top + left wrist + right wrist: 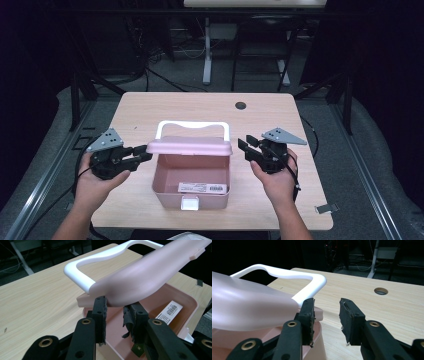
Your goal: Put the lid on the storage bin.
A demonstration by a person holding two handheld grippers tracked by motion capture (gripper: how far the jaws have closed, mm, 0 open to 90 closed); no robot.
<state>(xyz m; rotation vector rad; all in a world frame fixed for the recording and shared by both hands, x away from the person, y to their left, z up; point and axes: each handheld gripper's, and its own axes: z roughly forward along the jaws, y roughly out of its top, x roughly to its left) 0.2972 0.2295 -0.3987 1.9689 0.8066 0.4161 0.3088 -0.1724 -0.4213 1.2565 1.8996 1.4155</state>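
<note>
A pink box (165, 192) stands open at the table's front middle. Its pink lid (192, 147) is raised over the back wall, and a white handle (192, 124) reaches out behind it. Inside lies a white barcode label (202, 187). My left gripper (142, 152) is at the lid's left end. In the left gripper view its jaws (115, 307) are parted and the lid's corner (140, 277) lies just over their tips. My right gripper (245, 146) is at the lid's right end, open, with bare table between the jaws (327, 307) and the lid (249, 307) beside the left jaw.
The wooden table (150, 110) has a round cable hole (241, 105) at the back right. A small metal clip (326, 208) sticks out at its front right edge. A white table leg (207, 50) and cables stand on the floor behind.
</note>
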